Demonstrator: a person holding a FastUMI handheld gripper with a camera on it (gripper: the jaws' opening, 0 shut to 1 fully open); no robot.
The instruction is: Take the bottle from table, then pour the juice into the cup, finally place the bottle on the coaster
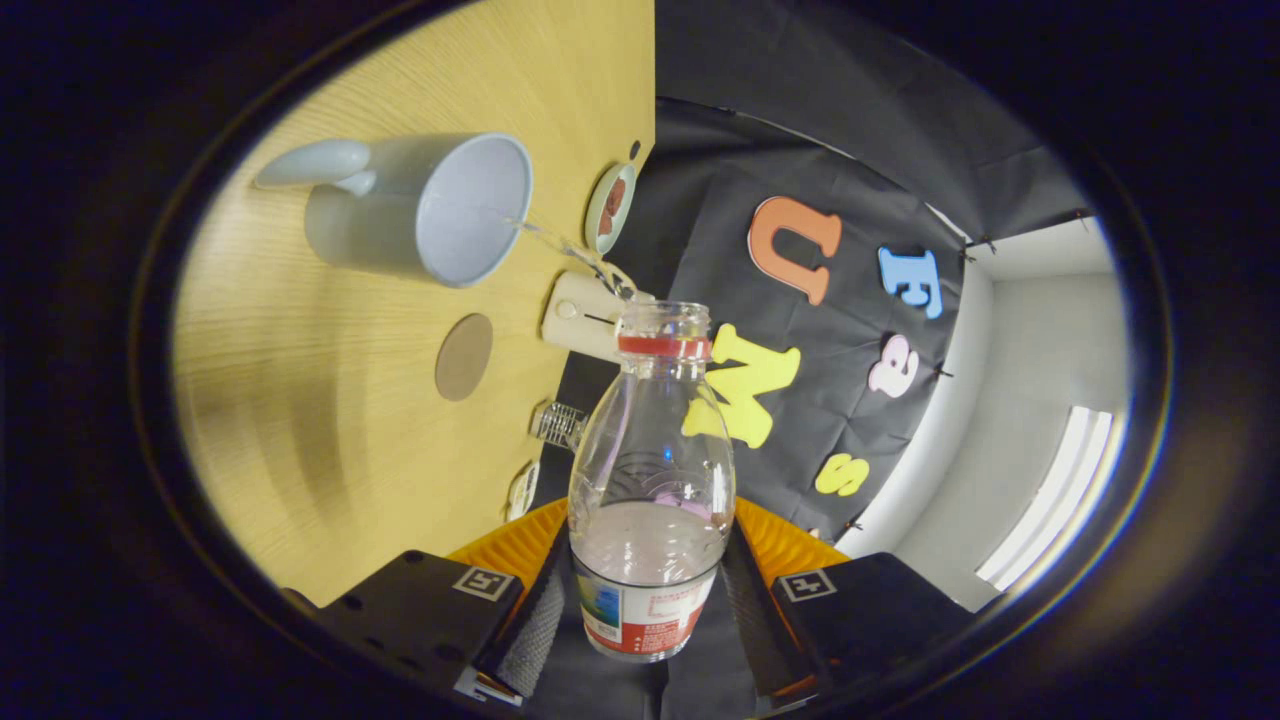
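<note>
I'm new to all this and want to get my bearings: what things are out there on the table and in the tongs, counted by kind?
Bottles: 1, clear bottle clamped in the tongs, tipped and pouring
Cups: 1, pale cup
Coasters: 1, round coaster
Small dishes: 1, dish
Cream boxes: 1, box
Total: 5; smaller bits at the table edge are unclear.

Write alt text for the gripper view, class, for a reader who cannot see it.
The gripper is shut on a clear bottle, tipped so a thin stream of liquid runs from its open mouth into a white cup on a wooden table. A round brown coaster lies on the table beside the cup, nearer the fingers.
</note>
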